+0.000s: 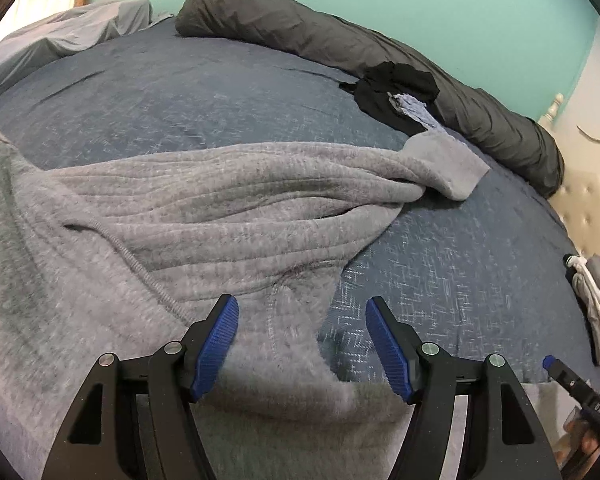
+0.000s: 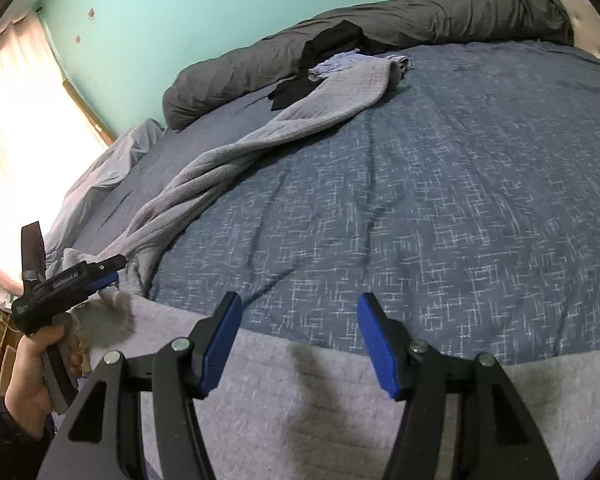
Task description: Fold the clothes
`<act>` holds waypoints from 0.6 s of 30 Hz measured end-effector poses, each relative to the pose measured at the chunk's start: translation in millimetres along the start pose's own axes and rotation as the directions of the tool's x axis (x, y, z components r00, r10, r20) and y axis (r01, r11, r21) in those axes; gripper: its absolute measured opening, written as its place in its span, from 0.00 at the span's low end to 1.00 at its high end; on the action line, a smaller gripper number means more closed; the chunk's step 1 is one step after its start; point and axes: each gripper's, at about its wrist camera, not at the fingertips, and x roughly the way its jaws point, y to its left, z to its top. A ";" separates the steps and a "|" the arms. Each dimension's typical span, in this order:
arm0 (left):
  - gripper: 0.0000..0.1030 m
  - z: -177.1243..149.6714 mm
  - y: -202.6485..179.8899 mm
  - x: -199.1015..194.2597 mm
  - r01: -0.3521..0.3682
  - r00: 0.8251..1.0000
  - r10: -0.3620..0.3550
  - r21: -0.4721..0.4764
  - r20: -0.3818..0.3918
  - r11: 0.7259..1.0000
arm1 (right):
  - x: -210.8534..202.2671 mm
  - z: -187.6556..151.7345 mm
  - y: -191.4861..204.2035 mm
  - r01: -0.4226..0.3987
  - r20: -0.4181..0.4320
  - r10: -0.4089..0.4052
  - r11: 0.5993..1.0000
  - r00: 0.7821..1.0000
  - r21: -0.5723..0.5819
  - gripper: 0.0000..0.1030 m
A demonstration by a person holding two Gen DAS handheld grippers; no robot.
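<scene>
Bright light pours in through the curtain (image 2: 16,120) at the left of the right wrist view and washes it out white. Both pictures bend round, with dark corners. The bed cover (image 2: 440,200) looks a bit smeary. Soft shadows fall on the grey garment (image 2: 308,392) at the bottom.

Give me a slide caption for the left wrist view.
Left gripper open over a grey hoodie spread on a blue bedspread, its sleeve reaching toward dark clothes.
</scene>
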 end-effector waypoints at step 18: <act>0.77 -9.4 5.0 21.0 0.021 1.000 -0.021 -0.006 0.008 1.000 | 106.2 176.6 -23.8 0.174 -0.079 -0.176 0.984 0.981 -0.032 0.59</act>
